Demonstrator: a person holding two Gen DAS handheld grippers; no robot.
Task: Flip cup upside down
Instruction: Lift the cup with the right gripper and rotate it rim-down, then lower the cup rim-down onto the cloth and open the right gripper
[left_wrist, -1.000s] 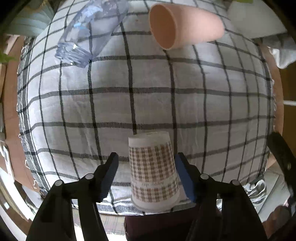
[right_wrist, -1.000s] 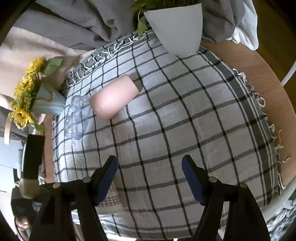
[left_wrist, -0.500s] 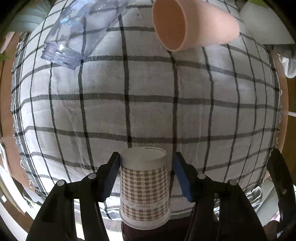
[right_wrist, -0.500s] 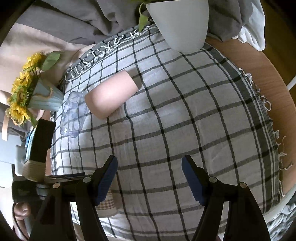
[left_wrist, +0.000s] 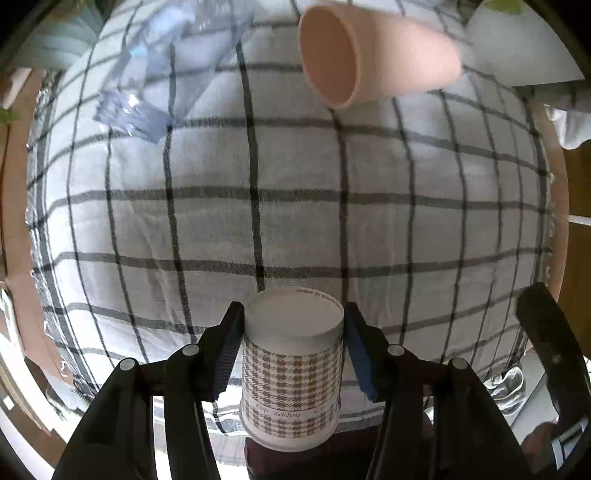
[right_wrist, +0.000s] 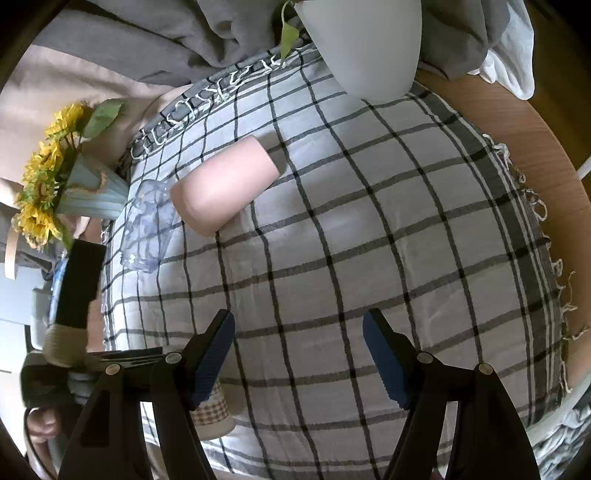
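— Jaws of our left gripper (left_wrist: 291, 347) sit either side of the paper cup (left_wrist: 291, 373), its base towards us. Clamped?

— Touching or nearly; we cannot tell. It stands near the bench (right_wrist: 532, 133) edge, mouth down. Our right gripper (right_wrist: 299, 350) is spread wide over the checked cloth (right_wrist: 369, 240).

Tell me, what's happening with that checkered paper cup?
A person holds a hand-held gripper in each hand. The left hand-held gripper has its pads right against the checkered paper cup, which stands bottom-up at the edge of the plaid tablecloth. The right hand-held gripper hangs open over the cloth, holding nothing.
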